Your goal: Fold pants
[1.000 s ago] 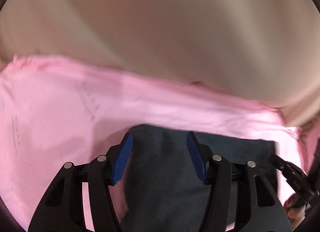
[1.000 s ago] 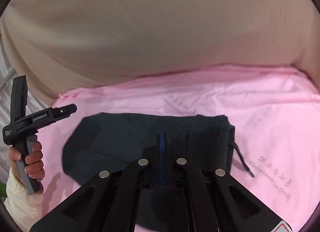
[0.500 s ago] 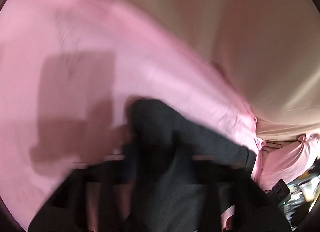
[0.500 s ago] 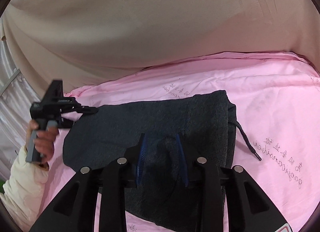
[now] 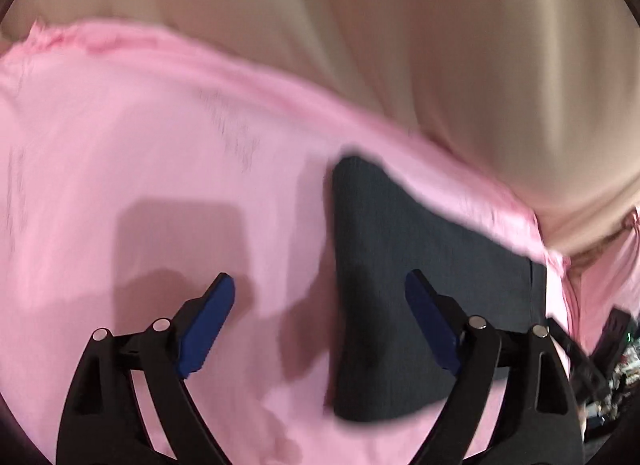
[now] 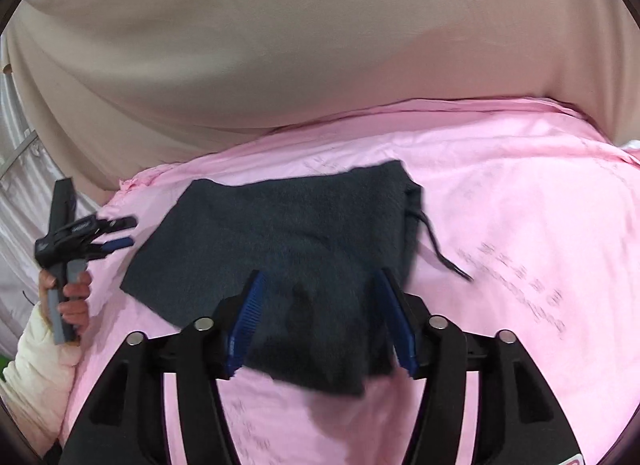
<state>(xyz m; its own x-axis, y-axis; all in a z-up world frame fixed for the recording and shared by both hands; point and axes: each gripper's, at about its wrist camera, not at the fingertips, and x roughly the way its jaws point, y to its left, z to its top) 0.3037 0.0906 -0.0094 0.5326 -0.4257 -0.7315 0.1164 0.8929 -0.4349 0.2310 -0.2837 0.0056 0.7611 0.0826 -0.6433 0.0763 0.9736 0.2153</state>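
The dark grey pants lie folded in a compact rectangle on the pink sheet, with a drawstring trailing off the right side. My right gripper hovers over their near edge; its jaws are opening, the cloth lies under the gap and the pads do not press on it. My left gripper is opening wide too. The left edge of the pants lies under its gap and nothing is pinched. In the right wrist view the left gripper stands just off the pants' left edge, held by a hand.
A beige cloth backdrop rises behind the far edge of the sheet. Pale curtain folds hang at the far left. Dark clutter shows past the right edge of the sheet in the left wrist view. Printed writing marks the sheet.
The right gripper, shut a second ago, has opened and let the cloth go. The left gripper swung through a blur and now stands wide open beside the pants' left edge.
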